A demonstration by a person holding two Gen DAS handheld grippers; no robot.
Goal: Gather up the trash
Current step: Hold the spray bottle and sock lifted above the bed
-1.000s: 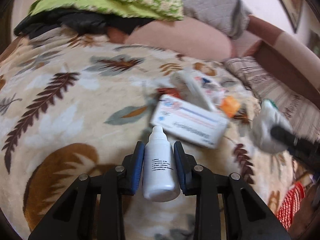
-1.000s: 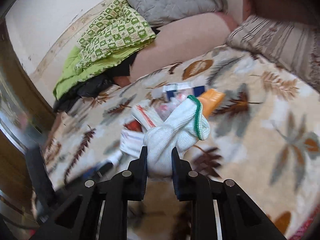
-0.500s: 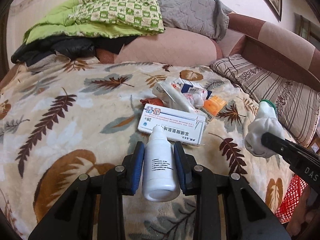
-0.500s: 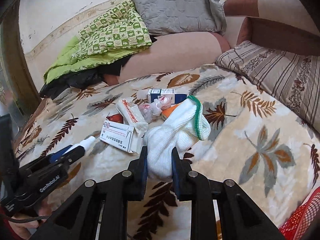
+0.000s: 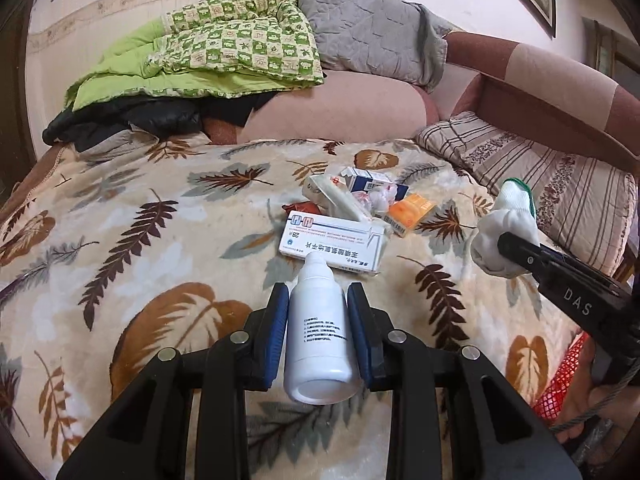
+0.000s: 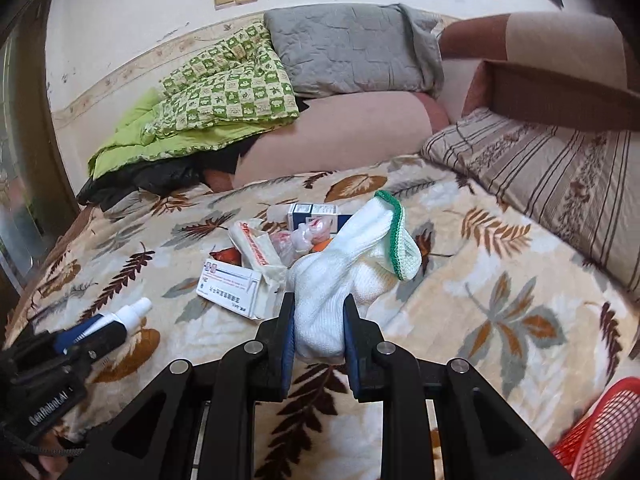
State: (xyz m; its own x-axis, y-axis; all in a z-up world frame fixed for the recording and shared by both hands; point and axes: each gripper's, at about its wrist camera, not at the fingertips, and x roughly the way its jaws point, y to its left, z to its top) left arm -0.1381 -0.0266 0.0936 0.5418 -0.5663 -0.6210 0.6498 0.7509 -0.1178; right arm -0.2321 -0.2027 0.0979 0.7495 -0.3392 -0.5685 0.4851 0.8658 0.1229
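My left gripper (image 5: 318,300) is shut on a white plastic bottle (image 5: 320,336), held above the leaf-print blanket (image 5: 120,240); the same bottle (image 6: 130,312) shows at the left of the right wrist view. My right gripper (image 6: 318,308) is shut on a white knit glove with a green cuff (image 6: 360,256), which also appears as the glove (image 5: 506,232) at the right of the left wrist view. A pile of trash lies on the blanket beyond both: a white medicine box (image 5: 334,242), a long white packet (image 5: 332,196), a blue-and-white box (image 5: 368,180), an orange box (image 5: 412,214) and crumpled plastic (image 5: 380,200).
A red mesh basket (image 6: 600,428) sits low at the right, off the bed's edge. A striped pillow (image 5: 552,184) lies to the right. A green quilt (image 5: 224,56), a grey pillow (image 5: 368,40) and dark clothes (image 5: 132,120) are piled at the back.
Both grippers have drawn back and up from the pile, each keeping its hold. The trash pile now lies farther off, and the red basket shows more.
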